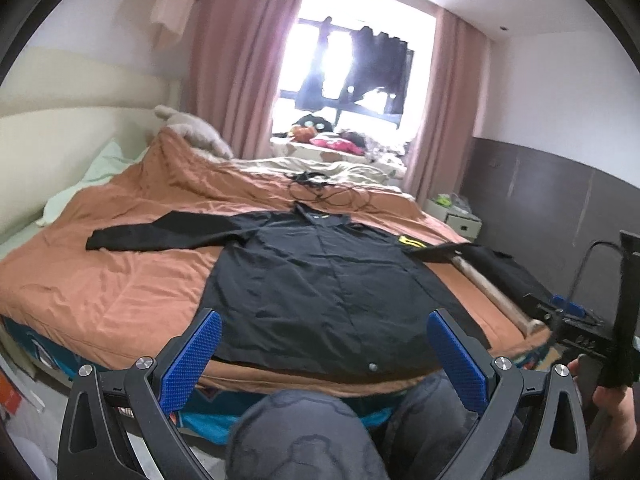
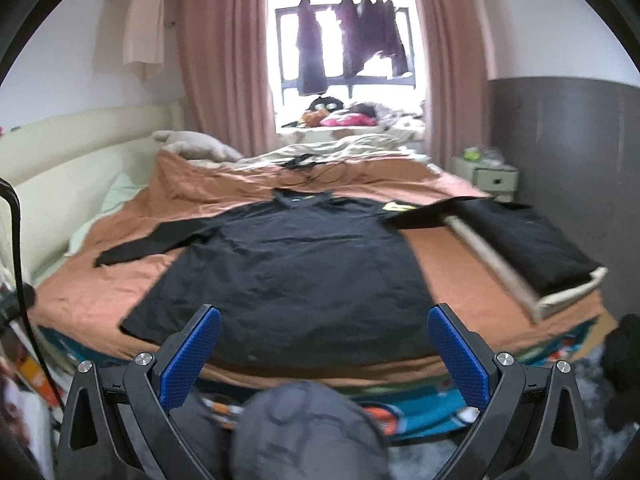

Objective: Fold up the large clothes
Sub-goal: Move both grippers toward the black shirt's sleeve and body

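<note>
Black shirt (image 1: pixel 320 280) spread flat on the bed (image 1: pixel 120 280); both grippers, left (image 1: pixel 324 356) and right (image 2: pixel 324 354), wide and empty near its hem, should pinch matching hem corners evenly.

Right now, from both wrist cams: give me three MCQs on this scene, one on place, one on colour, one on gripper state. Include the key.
1. The black shirt lies on:
A. the floor
B. the bed
C. the window sill

2. The bedspread is:
A. orange
B. white
C. green

3. The left gripper and right gripper are:
A. both shut on the shirt
B. one open, one shut
C. both open, holding nothing

Key: 1 B, spread flat on the bed; 2 A, orange cloth around the shirt; 3 C, blue pads stand apart, nothing between them.
</note>
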Demonstrator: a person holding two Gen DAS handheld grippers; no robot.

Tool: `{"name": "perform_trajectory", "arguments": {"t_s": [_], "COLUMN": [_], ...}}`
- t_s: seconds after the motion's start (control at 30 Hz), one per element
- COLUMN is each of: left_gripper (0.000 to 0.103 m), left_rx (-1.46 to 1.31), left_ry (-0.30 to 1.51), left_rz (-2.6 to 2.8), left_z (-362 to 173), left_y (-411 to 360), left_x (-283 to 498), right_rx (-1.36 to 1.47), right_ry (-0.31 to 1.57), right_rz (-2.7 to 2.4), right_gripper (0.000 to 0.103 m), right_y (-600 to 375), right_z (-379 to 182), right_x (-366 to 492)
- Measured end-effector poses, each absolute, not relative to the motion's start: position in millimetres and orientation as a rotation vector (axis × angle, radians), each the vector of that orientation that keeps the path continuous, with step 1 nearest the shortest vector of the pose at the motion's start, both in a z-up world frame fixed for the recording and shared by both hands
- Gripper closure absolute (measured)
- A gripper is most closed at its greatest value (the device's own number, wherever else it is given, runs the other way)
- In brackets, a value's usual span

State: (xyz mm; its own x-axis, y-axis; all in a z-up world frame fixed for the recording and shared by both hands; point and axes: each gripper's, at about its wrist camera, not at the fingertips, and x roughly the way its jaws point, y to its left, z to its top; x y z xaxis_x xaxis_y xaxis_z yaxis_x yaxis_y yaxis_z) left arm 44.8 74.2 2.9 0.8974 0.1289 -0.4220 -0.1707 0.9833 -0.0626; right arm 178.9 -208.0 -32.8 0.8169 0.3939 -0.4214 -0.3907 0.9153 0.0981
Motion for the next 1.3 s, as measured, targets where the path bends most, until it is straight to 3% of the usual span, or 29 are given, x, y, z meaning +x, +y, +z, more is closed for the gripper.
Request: {"name": "perform_trajectory", "arguments": {"t_s": [0.87, 1.03, 1.2, 1.3], "left_gripper": [0.002, 0.007, 0.021, 0.022], "left_rx": [-0.353, -0.386, -0.436, -0.455], "left_ry": [0.556, 0.559, 0.587, 0.601], "left_rz": [0.354, 0.399, 0.437, 0.46], "left_z": [-26, -31, -41, -49], "left_y": [246, 282, 323, 344], "left_x": [188, 213, 240, 254], "right_rx": [0.049, 0.086, 0.105, 0.13], "right_ry": [0.597, 0.636, 0.648, 0.682], "right_rz": [0.561, 0.575, 0.588, 0.612], "right_gripper": [0.0, 0.0, 0.0, 0.004], "right_y": [-27, 1, 30, 48], "right_z": [-55, -65, -74, -80], "right_x": [378, 414, 443, 463]}}
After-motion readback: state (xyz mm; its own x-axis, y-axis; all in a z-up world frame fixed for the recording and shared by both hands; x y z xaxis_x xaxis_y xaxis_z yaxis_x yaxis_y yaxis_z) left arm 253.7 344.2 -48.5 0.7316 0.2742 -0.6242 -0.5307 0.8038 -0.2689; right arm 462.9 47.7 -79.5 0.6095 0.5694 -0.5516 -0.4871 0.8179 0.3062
